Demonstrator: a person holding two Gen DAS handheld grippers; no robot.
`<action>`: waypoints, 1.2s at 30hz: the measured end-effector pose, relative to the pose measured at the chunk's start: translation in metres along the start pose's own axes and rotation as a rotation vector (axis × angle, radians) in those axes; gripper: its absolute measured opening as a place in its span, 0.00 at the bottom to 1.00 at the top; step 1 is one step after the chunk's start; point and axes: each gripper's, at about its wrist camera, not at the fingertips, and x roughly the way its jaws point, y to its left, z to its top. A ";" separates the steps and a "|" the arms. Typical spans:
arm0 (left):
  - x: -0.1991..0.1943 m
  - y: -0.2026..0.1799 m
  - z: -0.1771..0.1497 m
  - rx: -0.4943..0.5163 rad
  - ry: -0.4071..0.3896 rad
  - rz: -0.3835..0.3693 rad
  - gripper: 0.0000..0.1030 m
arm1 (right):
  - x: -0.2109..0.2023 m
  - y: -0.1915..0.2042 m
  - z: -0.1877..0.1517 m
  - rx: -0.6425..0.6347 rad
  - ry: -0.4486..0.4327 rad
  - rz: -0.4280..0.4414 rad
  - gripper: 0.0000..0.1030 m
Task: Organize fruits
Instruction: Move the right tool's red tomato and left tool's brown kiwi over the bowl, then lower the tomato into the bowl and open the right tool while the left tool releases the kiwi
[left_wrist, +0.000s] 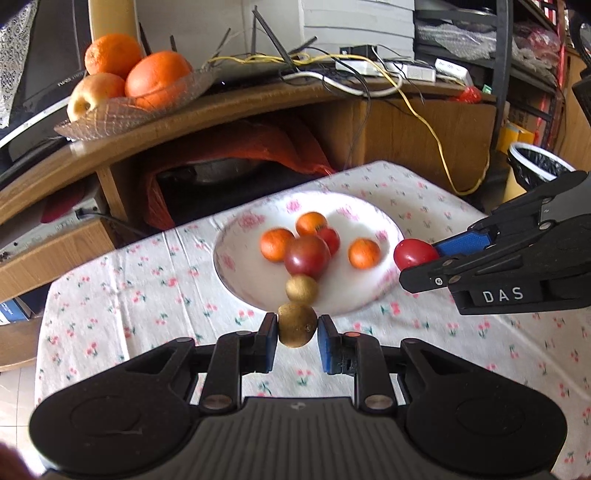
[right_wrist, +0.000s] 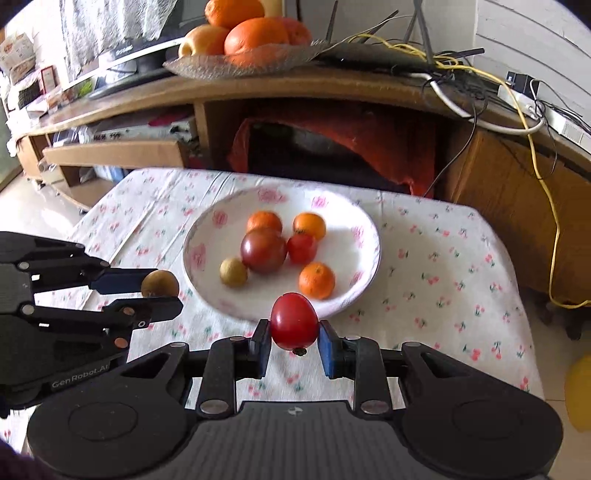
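Observation:
A white floral plate (left_wrist: 236, 273) (right_wrist: 207, 236) sits on the flowered tablecloth. It holds three small oranges, a large dark red tomato (left_wrist: 306, 256) (right_wrist: 263, 250), a small red tomato (right_wrist: 302, 248) and a brown kiwi (left_wrist: 302, 290) (right_wrist: 233, 272). My left gripper (left_wrist: 297, 330) (right_wrist: 162, 293) is shut on a second kiwi (left_wrist: 297, 325) (right_wrist: 159, 283), held near the plate's near-left rim. My right gripper (right_wrist: 293, 332) (left_wrist: 421, 262) is shut on a red tomato (right_wrist: 293, 320) (left_wrist: 413, 253), held at the plate's right rim.
A wooden TV stand (left_wrist: 258, 99) stands behind the table, with a glass dish (left_wrist: 122, 114) of oranges and an apple, cables and a power strip (left_wrist: 399, 70). A bin (left_wrist: 535, 166) stands at the far right. Table edges drop to the floor on the left.

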 end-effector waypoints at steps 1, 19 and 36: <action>0.001 0.001 0.002 -0.003 -0.004 0.004 0.31 | 0.001 -0.001 0.002 0.002 -0.007 -0.003 0.21; 0.033 0.008 0.014 -0.027 0.011 0.038 0.31 | 0.022 -0.010 0.013 0.000 -0.005 -0.007 0.21; 0.043 0.007 0.015 -0.015 0.012 0.039 0.32 | 0.036 -0.008 0.016 -0.017 0.000 -0.001 0.21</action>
